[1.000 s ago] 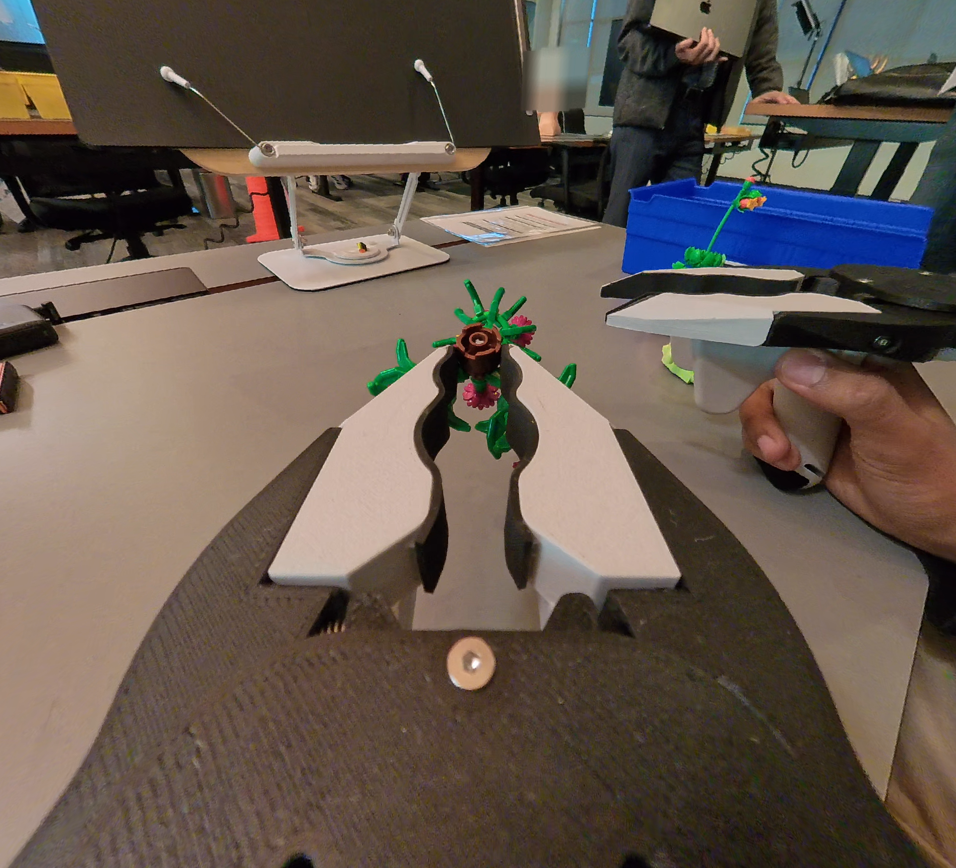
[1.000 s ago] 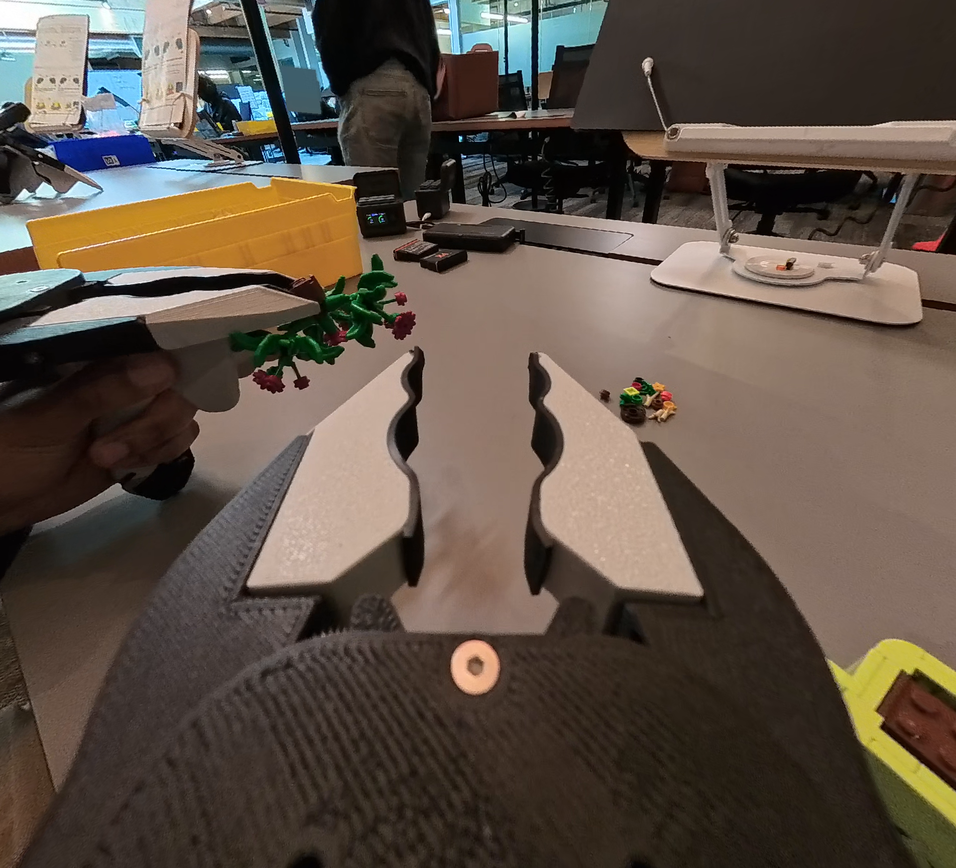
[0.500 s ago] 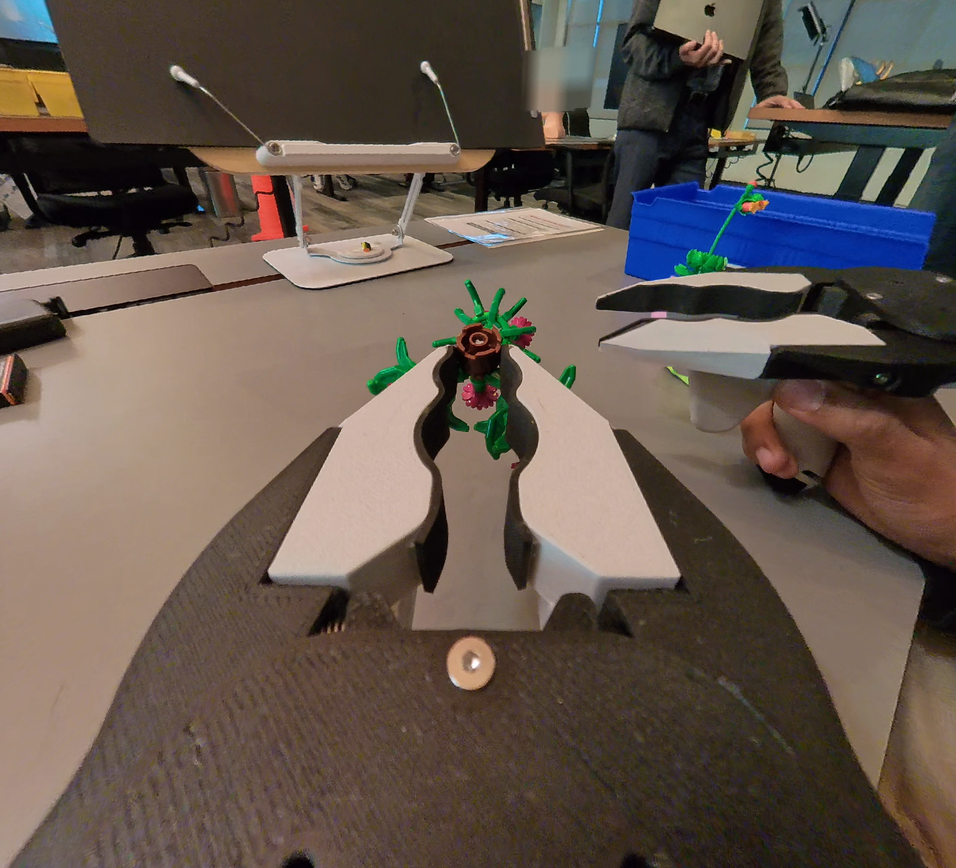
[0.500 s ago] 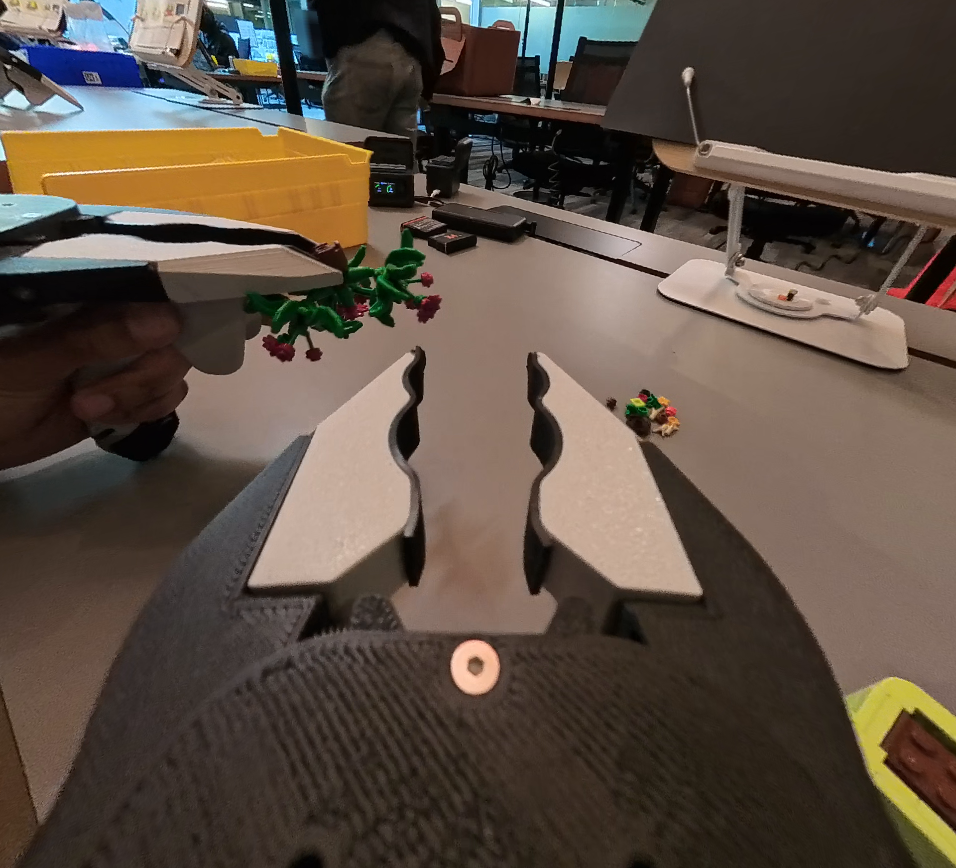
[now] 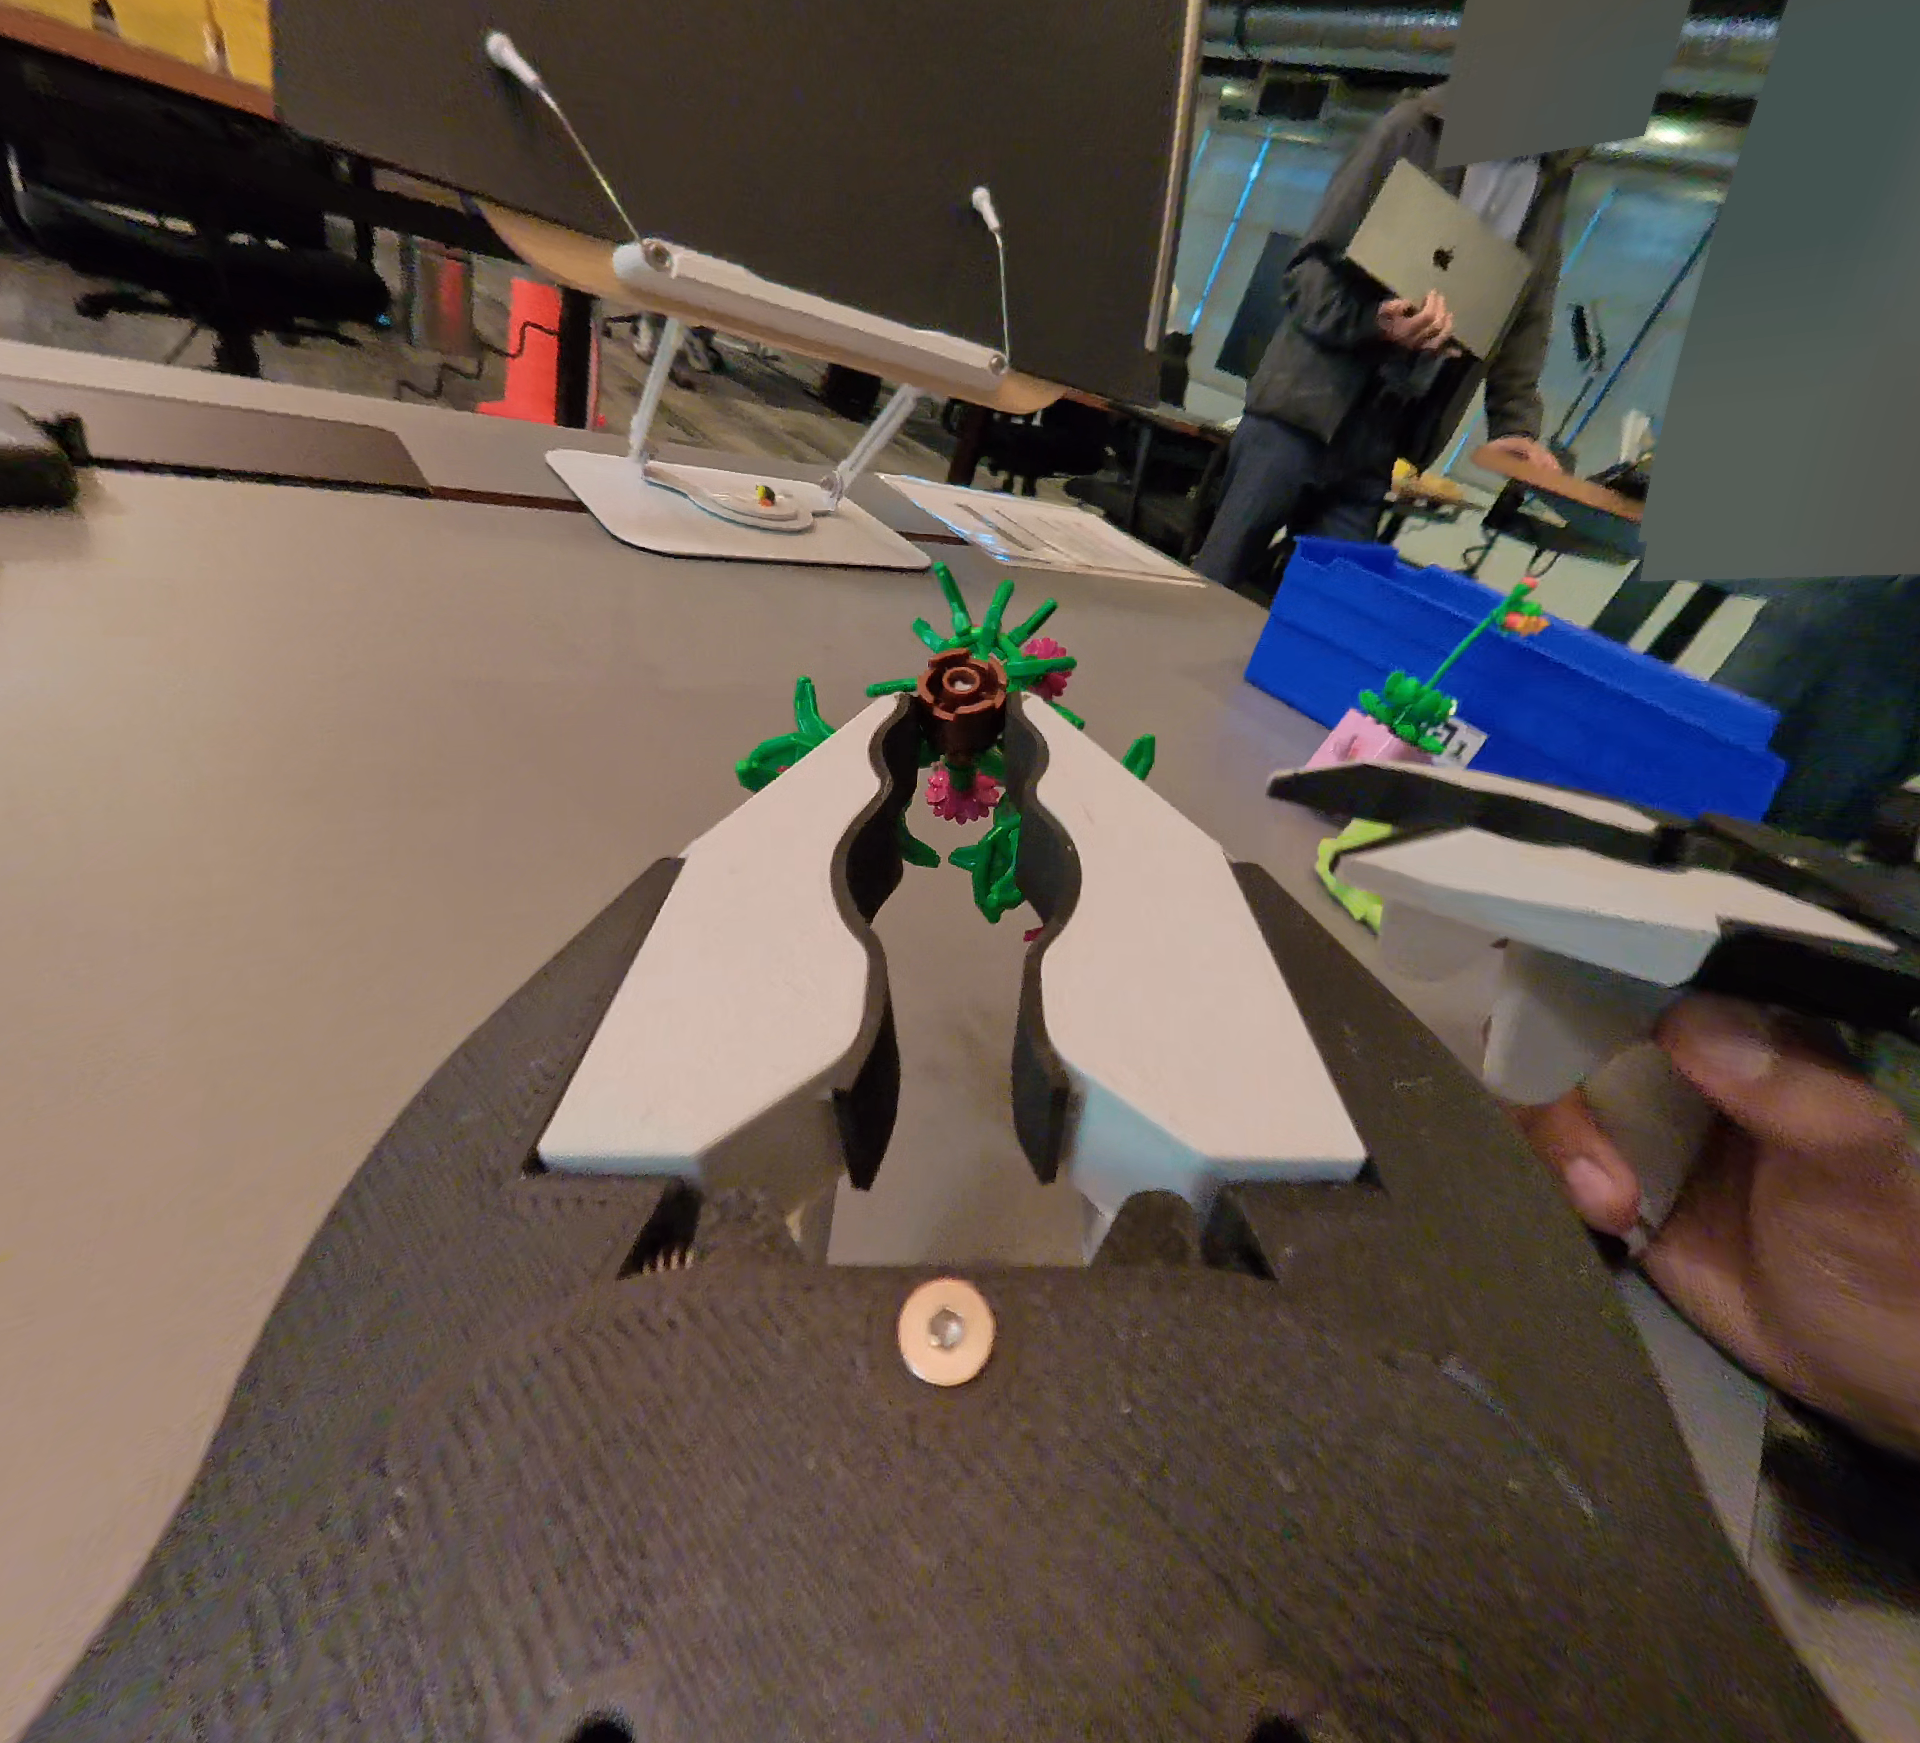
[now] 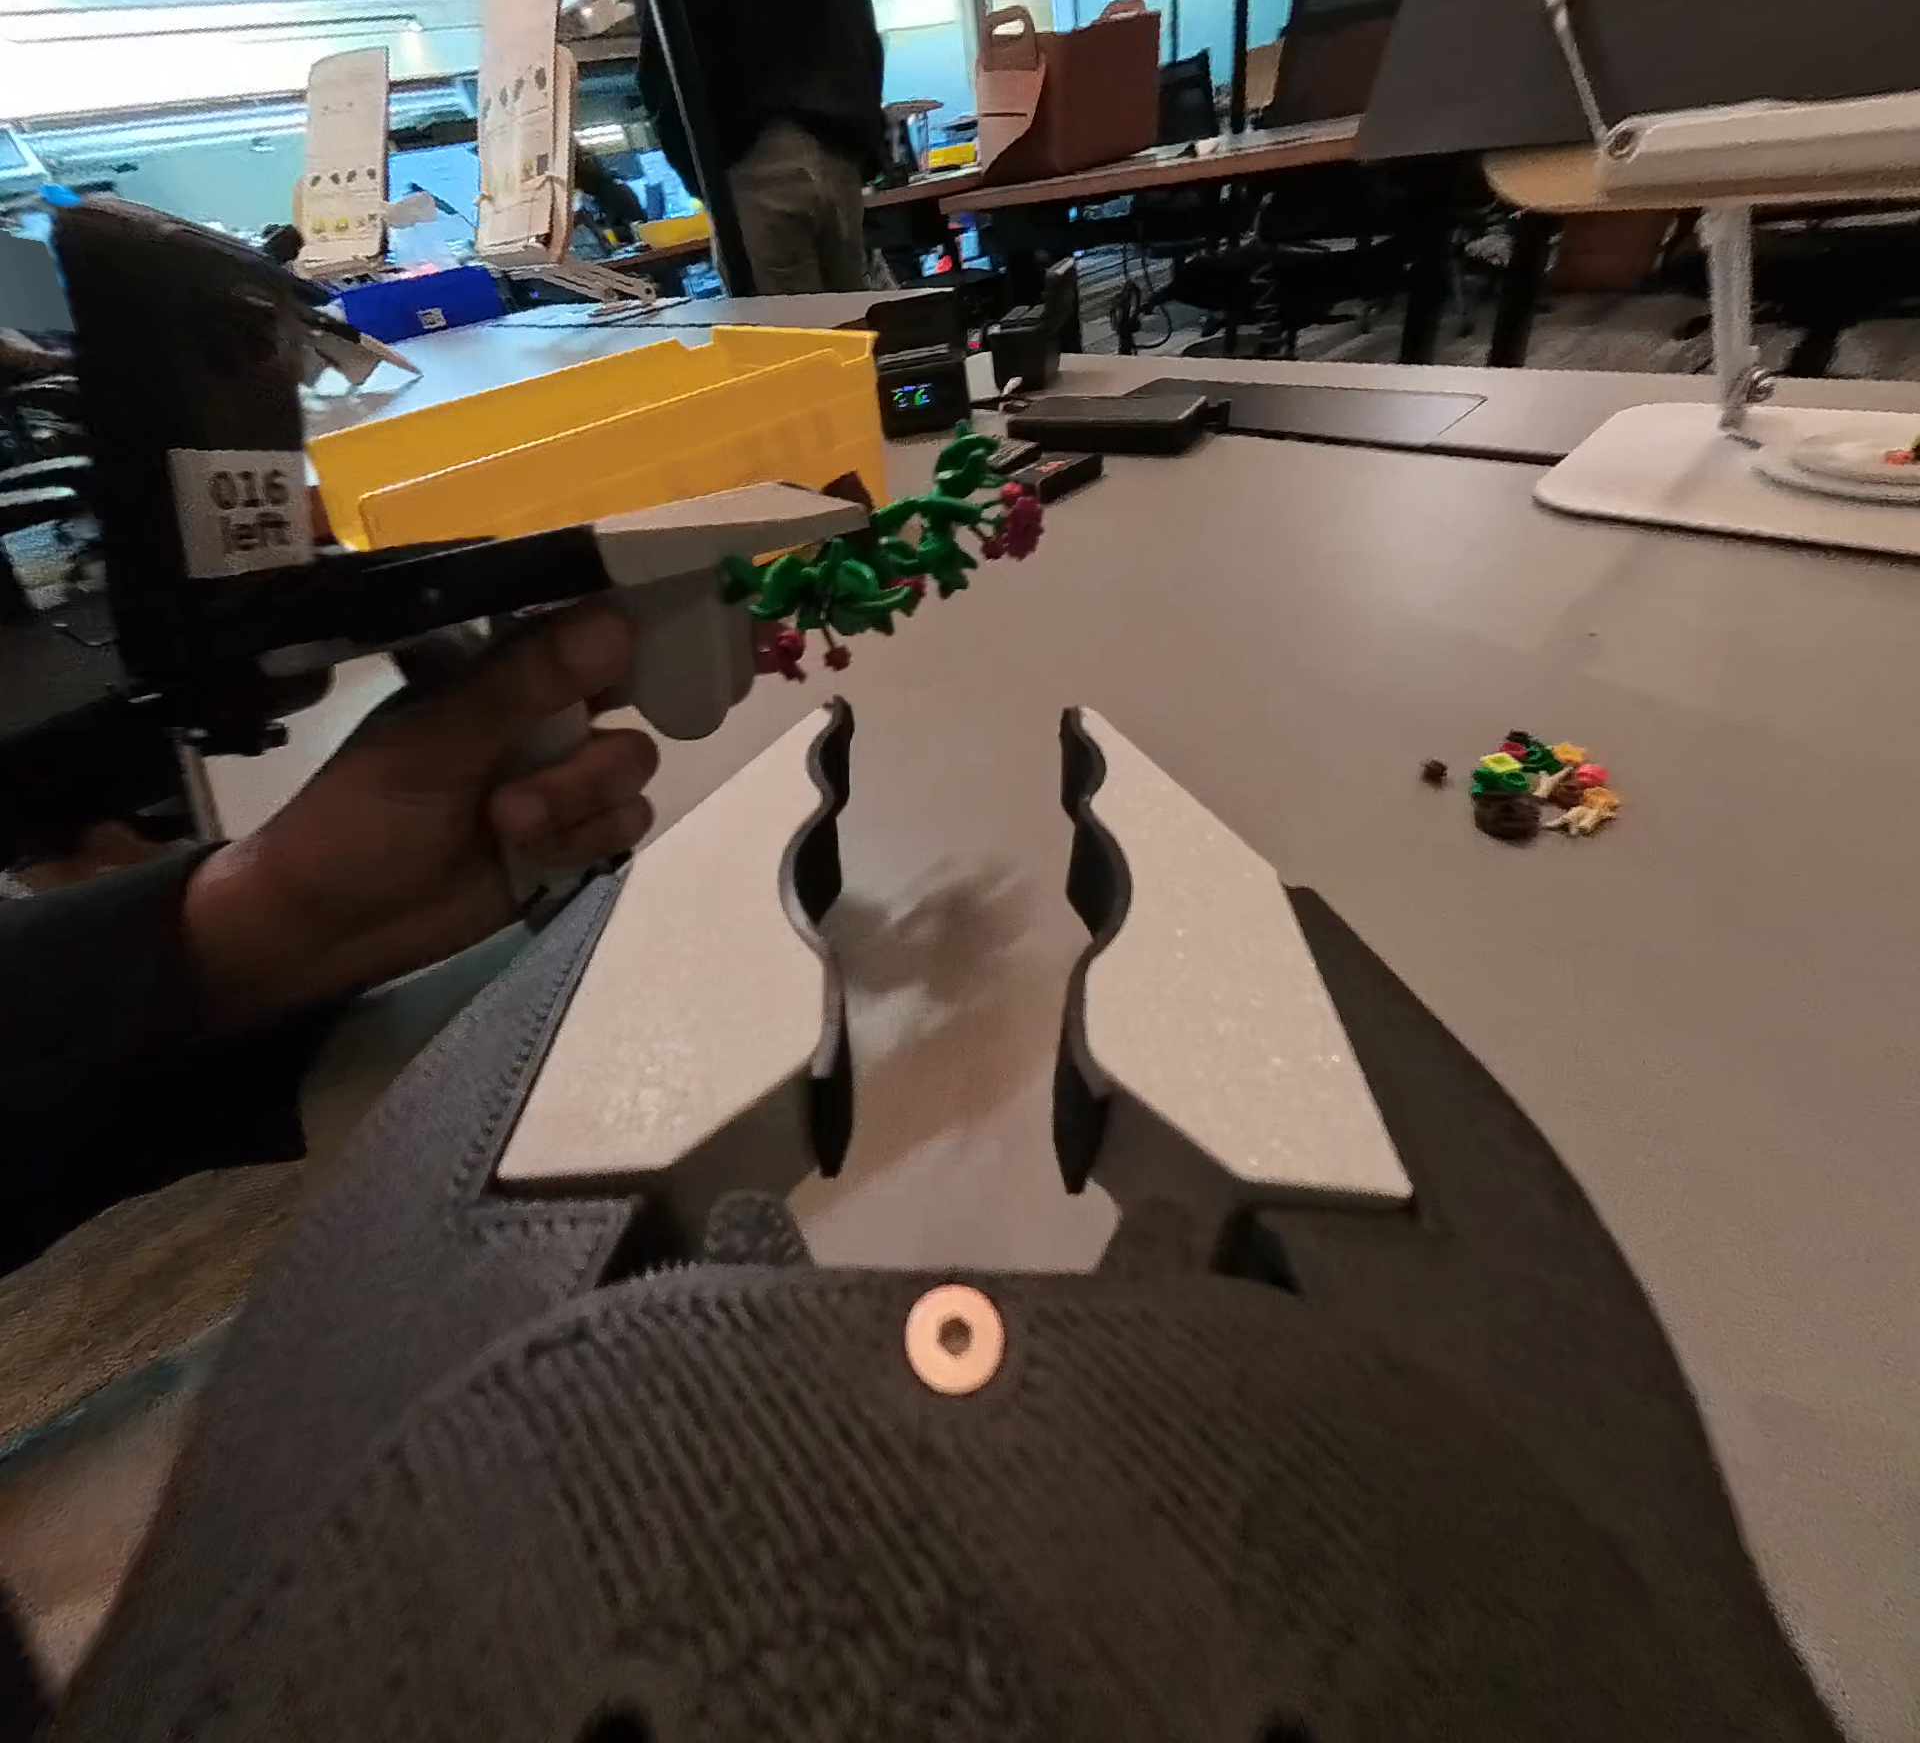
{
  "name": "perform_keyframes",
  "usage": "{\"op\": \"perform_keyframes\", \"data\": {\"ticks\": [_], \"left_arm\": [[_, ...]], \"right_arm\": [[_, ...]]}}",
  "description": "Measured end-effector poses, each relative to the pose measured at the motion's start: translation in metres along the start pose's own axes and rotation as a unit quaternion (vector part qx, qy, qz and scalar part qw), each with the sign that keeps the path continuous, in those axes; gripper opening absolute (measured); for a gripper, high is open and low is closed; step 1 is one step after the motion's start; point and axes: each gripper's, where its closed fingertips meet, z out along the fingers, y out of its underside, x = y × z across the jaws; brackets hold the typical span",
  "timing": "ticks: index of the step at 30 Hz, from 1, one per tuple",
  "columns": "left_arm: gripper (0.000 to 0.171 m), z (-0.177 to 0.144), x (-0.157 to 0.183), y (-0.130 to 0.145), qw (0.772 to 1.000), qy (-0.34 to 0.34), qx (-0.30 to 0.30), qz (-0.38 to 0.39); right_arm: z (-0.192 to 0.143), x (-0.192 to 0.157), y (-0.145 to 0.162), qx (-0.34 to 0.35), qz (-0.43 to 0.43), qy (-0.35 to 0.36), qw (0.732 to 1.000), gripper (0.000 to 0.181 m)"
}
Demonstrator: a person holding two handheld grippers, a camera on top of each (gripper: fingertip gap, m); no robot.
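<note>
My left gripper (image 5: 961, 719) is shut on a toy plant sprig (image 5: 977, 628) with green leaves, magenta flowers and a brown round base, held above the grey table (image 5: 364, 706). In the right wrist view the left gripper (image 6: 847, 517) holds the sprig (image 6: 883, 571) just beyond and left of my right gripper (image 6: 951, 714). My right gripper is open and empty. It also shows in the left wrist view (image 5: 1311, 829), to the right of the sprig, with a hand on its handle.
A small flower model on a pink block (image 5: 1397, 722) and a lime piece (image 5: 1345, 872) stand before a blue bin (image 5: 1538, 706). Small loose pieces (image 6: 1538, 784) lie at right. A yellow bin (image 6: 623, 457), a board stand (image 5: 727, 514) and people stand farther off. There is about 9 cm between the tips of the two grippers.
The left gripper with the sprig has come closer to the right gripper's fingertips in the right wrist view. Both views have tilted. The right gripper stays open.
</note>
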Motion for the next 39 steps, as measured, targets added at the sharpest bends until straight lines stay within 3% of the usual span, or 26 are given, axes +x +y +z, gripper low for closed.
{"op": "perform_keyframes", "data": {"ticks": [5, 10, 13, 19, 22, 27, 32, 39], "left_arm": [[0.012, 0.013, 0.0, 0.004, 0.999, 0.021, -0.016, -0.026], [0.012, 0.029, 0.015, 0.012, 0.998, 0.045, -0.031, -0.03], [0.013, 0.04, 0.028, 0.017, 0.997, 0.066, -0.041, -0.028], [0.012, 0.046, 0.046, 0.016, 0.996, 0.082, -0.024, 0.0], [0.012, 0.041, 0.05, 0.011, 0.997, 0.076, -0.001, 0.028], [0.012, 0.038, 0.065, 0.01, 0.987, 0.064, 0.016, 0.148], [0.012, 0.037, 0.069, 0.011, 0.981, 0.046, 0.024, 0.187], [0.012, 0.038, 0.07, 0.013, 0.973, 0.022, 0.025, 0.229]], "right_arm": [[0.007, 0.005, -0.001, -0.005, 0.035, -0.045, 0.998, 0.047], [0.015, 0.02, -0.004, -0.014, -0.042, -0.063, 0.997, 0.046], [0.012, 0.019, -0.009, 0.003, -0.035, -0.082, 0.996, 0.043], [-0.001, 0.03, -0.017, 0.032, -0.001, -0.061, 0.998, 0.036], [-0.002, 0.037, -0.017, 0.033, 0.024, -0.051, 0.998, 0.035], [-0.001, 0.037, -0.02, 0.043, 0.082, -0.084, 0.992, 0.037], [0.0, 0.038, -0.021, 0.047, 0.152, -0.126, 0.979, 0.037], [-0.01, 0.055, -0.033, 0.084, 0.089, -0.049, 0.991, 0.031]]}}
